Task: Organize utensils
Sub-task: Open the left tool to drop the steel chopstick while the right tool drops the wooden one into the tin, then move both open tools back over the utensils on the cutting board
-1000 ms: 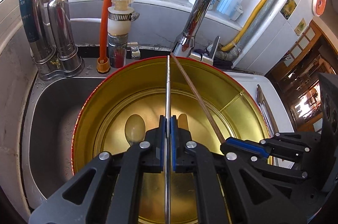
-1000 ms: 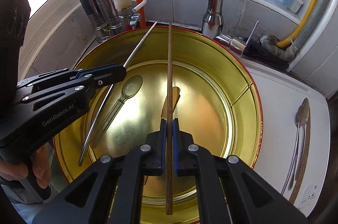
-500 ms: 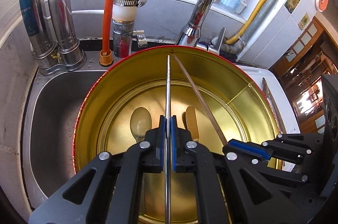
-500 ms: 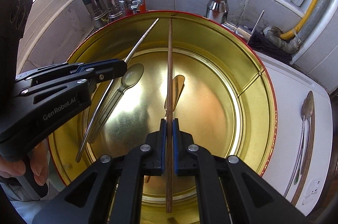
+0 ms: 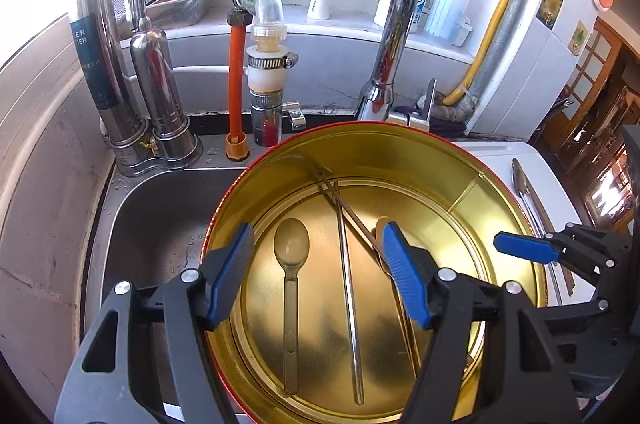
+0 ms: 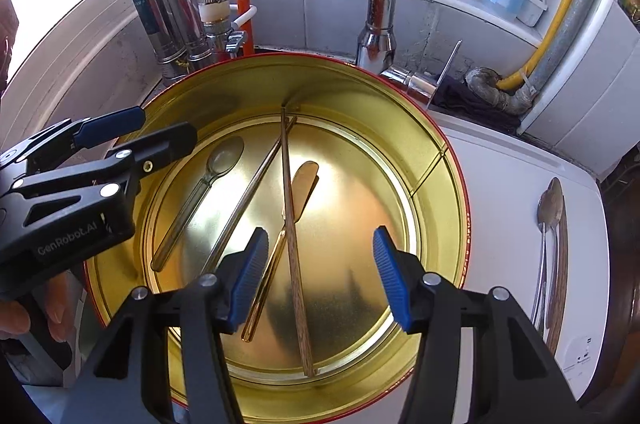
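Both my tongs, left (image 5: 318,274) and right (image 6: 318,274), gape empty | wooden chopstick (image 6: 294,244) in tin (image 6: 448,164), light, stiff, slick | I'd pinch mid-shaft, 6 o'clock end

Metal chopstick (image 6: 248,200) & wooden chopstick (image 6: 294,244) flat in gold tin (image 6: 452,192), tips prob. crossing

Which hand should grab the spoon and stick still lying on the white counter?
Probably the right gripper. It is open and empty, and the metal spoon and wooden chopstick lie on its side of the gold tin. The left gripper is farther away.
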`<state>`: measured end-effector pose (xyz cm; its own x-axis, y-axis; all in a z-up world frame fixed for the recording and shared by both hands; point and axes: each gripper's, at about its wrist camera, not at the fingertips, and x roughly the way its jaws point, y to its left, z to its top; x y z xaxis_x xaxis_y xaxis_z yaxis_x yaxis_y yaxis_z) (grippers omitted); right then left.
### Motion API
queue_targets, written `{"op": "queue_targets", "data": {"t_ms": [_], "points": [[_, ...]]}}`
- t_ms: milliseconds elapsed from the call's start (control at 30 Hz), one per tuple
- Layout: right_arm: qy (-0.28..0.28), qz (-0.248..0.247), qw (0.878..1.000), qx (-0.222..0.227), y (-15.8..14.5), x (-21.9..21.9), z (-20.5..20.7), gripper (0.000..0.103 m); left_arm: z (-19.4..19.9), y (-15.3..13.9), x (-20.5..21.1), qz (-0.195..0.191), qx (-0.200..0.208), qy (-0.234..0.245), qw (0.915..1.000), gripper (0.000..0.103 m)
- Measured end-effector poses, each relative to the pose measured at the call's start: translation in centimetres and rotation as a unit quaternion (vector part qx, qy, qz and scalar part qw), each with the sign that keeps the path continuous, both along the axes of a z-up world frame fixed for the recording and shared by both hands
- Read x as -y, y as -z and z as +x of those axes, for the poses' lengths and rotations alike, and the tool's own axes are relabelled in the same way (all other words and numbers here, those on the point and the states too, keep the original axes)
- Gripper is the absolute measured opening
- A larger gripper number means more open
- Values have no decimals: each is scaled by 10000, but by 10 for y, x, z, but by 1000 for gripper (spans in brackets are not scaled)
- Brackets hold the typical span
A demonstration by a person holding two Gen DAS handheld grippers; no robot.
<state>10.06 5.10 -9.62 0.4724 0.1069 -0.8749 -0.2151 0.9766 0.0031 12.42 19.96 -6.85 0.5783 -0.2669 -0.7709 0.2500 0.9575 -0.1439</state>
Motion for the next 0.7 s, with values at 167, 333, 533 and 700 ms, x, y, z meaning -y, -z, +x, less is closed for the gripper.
{"op": "queue_targets", "data": {"t_ms": [167, 333, 533, 700], "points": [[-27, 0, 10000, 26, -1, -1, -5, 56, -5, -2, 0, -21, 8, -32, 10000, 66], [-52, 127, 9998, 115, -5, 2, -13, 77, -12, -4, 1, 0, 71, -89, 9999, 74], [70, 188, 9988, 453, -18, 18, -24, 88, -22, -13, 7, -39, 247, -120, 9996, 77], [273, 241, 9978, 551, -21, 46, -29, 89, -29, -21, 24, -196, 327, -85, 9992, 77]]}}
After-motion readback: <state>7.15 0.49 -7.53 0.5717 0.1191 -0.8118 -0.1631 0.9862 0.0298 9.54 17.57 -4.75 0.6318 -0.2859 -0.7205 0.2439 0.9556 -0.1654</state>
